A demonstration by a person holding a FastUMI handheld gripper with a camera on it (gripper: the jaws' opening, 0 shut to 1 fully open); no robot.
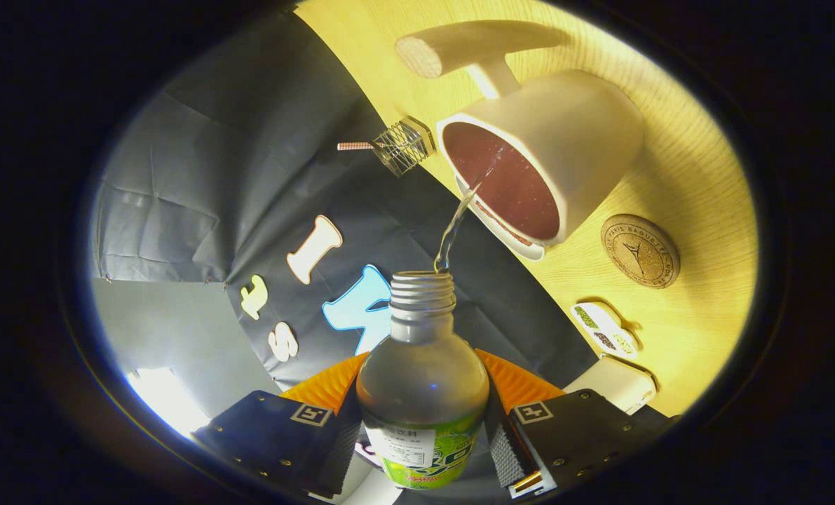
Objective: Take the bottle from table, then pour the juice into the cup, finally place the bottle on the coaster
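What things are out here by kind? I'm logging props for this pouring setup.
Bottles: 1, the clear plastic bottle with green label, held between the gripper's fingers
Cups: 1, the white mug with dark interior
Coasters: 1, the round cork coaster
Wire holders: 1, the small wire mesh basket
Total: 4

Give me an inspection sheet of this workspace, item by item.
Surface: pale wooden table, seen tilted.
Job's things: bottle, cap off, tipped toward the cup; a thin clear stream runs from its mouth into the cup, whose inside is dark red. Round cork coaster lies bare beside the cup.
Clutter: small wire basket at the table edge; a small flat printed item and a white block nearer the claw.
Grippers: claw shut on the bottle, one finger on each side.
Cables: nothing seen.
Surroundings: black cloth booth wall.
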